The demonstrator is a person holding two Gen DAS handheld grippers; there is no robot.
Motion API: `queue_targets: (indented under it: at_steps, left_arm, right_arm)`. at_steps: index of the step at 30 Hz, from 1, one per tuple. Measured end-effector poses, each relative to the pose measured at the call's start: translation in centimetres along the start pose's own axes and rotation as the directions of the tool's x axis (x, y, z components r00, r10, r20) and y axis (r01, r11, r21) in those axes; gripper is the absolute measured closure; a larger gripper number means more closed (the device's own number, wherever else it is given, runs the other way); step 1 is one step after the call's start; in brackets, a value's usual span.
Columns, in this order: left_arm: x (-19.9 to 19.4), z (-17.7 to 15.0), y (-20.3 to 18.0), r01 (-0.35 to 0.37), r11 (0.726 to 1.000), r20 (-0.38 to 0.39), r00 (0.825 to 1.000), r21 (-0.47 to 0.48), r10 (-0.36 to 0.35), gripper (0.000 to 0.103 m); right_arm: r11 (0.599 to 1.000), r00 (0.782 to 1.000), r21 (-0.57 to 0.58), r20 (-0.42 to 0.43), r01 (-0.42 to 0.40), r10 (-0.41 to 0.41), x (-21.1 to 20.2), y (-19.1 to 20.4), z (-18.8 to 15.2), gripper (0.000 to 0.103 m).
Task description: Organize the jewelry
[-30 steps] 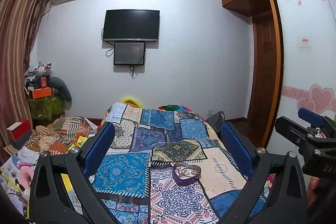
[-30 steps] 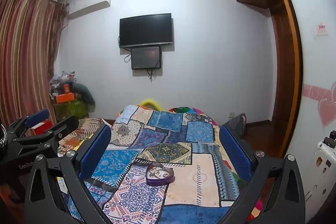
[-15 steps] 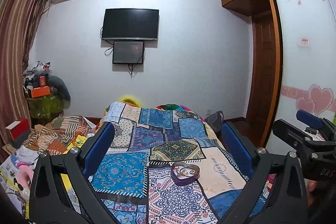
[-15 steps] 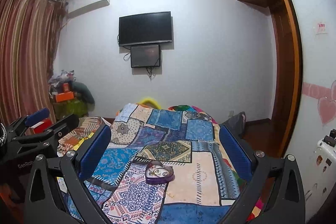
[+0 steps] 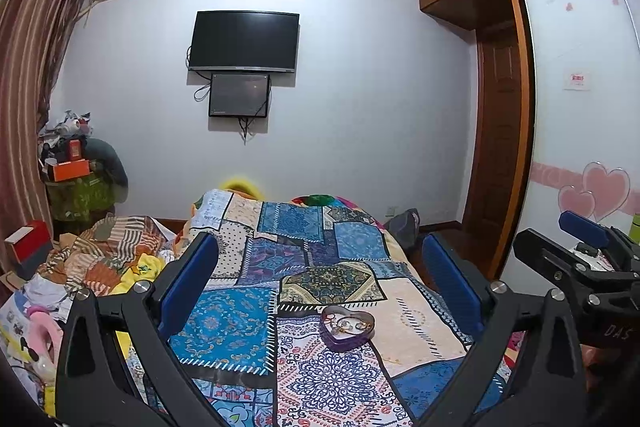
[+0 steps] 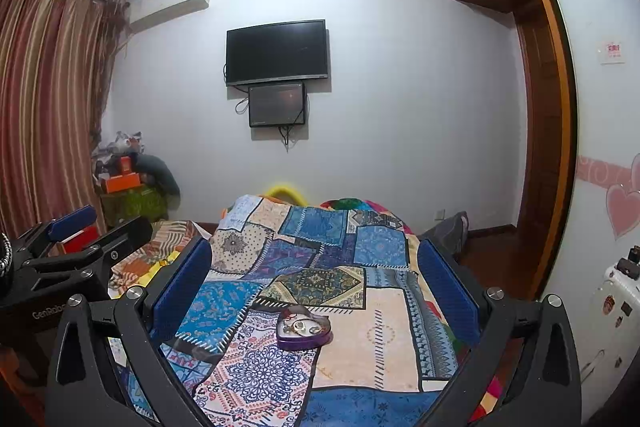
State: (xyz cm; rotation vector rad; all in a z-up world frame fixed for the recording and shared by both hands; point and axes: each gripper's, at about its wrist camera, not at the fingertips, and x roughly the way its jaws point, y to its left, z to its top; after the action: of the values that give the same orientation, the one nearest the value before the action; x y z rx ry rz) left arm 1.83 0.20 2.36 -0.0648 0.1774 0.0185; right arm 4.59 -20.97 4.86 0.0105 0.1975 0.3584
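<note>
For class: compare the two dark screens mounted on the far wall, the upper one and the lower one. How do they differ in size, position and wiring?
The upper screen is clearly wider and taller than the lower screen. The upper screen sits higher on the wall; the lower screen hangs directly beneath it, nearly touching its bottom edge. A cable dangles below the lower screen, while loops of cable show at the left near both. Both are rectangular, wall-mounted and dark.

- Heart-shaped box [image 5: 347, 325] sits alone on the patchwork bedspread [image 5: 236, 323]; bare cloth all round it, open from 6 o'clock.
- Left gripper [image 5: 320, 291] jaws spread wide, nothing between them.
- Right gripper [image 6: 316, 287] same.
- Clothes pile [image 5: 108, 259] crowds 9 o'clock edge.
- Wardrobe [image 6: 600, 131] close at 3 o'clock.
</note>
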Motion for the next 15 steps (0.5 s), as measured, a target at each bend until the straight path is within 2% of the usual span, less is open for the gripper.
queue_targets:
  at_steps: [15]
  left_arm:
    - [0.06,-0.10,-0.11,0.002,1.000,-0.007,1.000,-0.003,-0.002,0.001]
  right_arm:
    - [1.000,1.000,0.010,0.004,0.009,-0.009,0.05,-0.47,-0.39,0.001]
